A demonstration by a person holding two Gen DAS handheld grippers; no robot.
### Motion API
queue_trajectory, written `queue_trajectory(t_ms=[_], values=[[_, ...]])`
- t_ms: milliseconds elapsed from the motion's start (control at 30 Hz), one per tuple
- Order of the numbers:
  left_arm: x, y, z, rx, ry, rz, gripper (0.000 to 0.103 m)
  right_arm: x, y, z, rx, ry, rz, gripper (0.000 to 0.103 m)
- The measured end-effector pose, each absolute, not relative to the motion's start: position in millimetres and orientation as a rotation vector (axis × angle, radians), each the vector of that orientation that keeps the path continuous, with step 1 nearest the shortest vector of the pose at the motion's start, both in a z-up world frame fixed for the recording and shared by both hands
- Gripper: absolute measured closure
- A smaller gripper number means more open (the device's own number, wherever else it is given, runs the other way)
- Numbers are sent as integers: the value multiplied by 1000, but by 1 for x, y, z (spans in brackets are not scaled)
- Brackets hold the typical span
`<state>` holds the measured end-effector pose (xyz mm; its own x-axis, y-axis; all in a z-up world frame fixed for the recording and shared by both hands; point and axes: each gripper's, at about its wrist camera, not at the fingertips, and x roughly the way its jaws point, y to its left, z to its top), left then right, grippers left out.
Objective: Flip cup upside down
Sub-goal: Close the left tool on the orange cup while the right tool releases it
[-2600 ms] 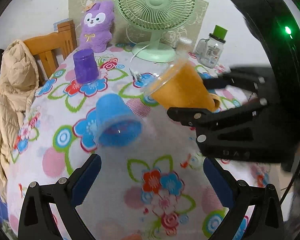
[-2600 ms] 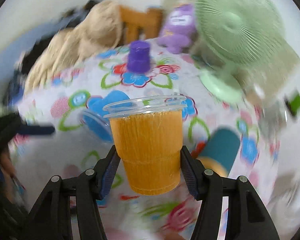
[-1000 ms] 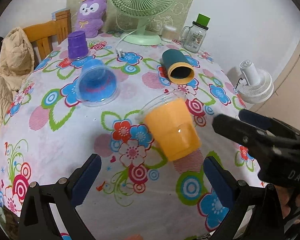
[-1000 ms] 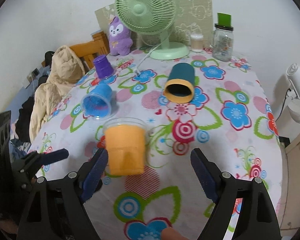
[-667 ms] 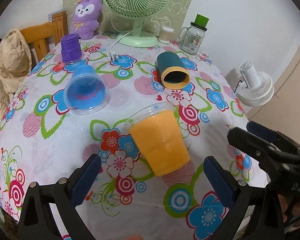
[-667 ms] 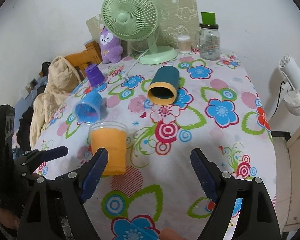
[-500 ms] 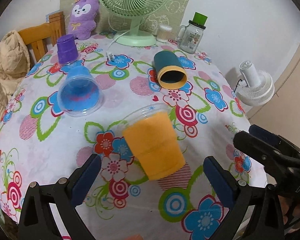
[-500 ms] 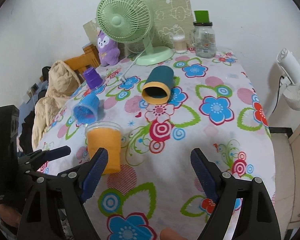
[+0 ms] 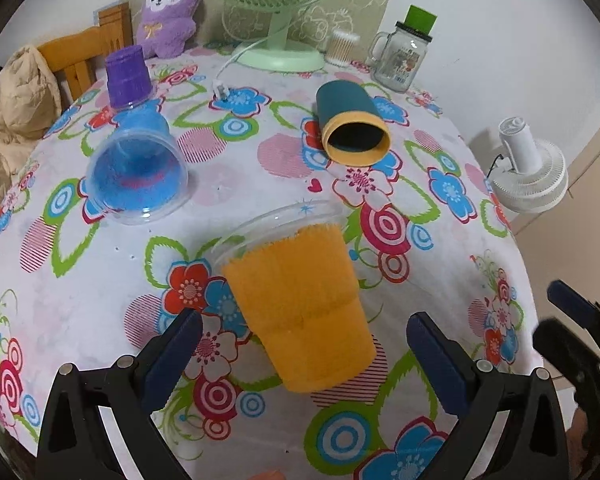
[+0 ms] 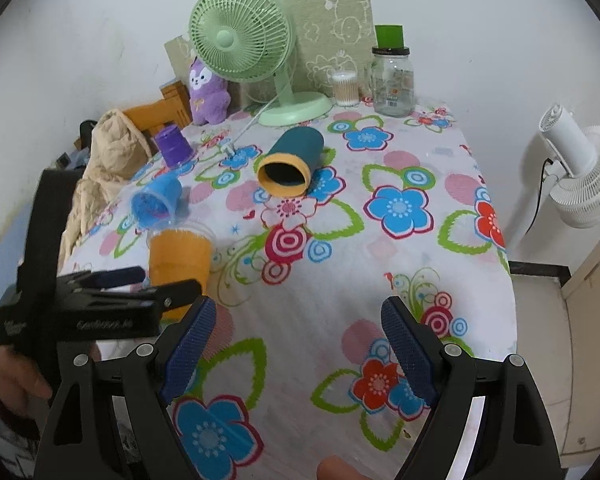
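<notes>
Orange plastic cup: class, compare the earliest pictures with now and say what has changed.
The right gripper let go of the orange plastic cup, leaving it on the floral tablecloth, and backed off open. The left gripper stayed open. The other cups kept their places.

No text can be read: the label on the glass jar (image 10: pixel 393 84) and the print on the left gripper (image 10: pixel 140 280) are blurred.

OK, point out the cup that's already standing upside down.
The purple cup at the far left: it rests on its rim. The blue cup and teal cup lie sideways; the orange cup stands upright.
</notes>
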<state>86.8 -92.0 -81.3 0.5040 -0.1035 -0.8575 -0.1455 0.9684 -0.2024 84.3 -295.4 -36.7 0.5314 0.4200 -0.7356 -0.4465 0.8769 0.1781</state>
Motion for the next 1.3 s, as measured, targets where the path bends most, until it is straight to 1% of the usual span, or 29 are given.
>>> queue_trajectory(t_ms=[200, 433, 567, 633, 700, 867, 1000, 1300], values=[[96, -89, -99, -290, 1087, 46, 0, 80, -301, -46, -51, 885, 521, 16], [103, -87, -107, -300, 1096, 57, 1, 83, -309, -54, -29, 914, 508, 16], [105, -88, -108, -286, 1101, 68, 8, 82, -308, -54, -35, 915, 522, 16], [105, -88, -108, -275, 1092, 73, 14, 81, -307, -54, -34, 914, 524, 16], [105, -88, -107, -260, 1089, 81, 24, 81, -307, -54, -31, 913, 525, 16], [105, -86, -105, -239, 1087, 84, 38, 82, -308, -54, -19, 916, 525, 16], [103, -83, -103, -242, 1089, 76, 40, 80, -308, -54, -12, 918, 529, 16], [94, -80, -85, -210, 1069, 66, 40, 78, -300, -53, -9, 914, 562, 16]])
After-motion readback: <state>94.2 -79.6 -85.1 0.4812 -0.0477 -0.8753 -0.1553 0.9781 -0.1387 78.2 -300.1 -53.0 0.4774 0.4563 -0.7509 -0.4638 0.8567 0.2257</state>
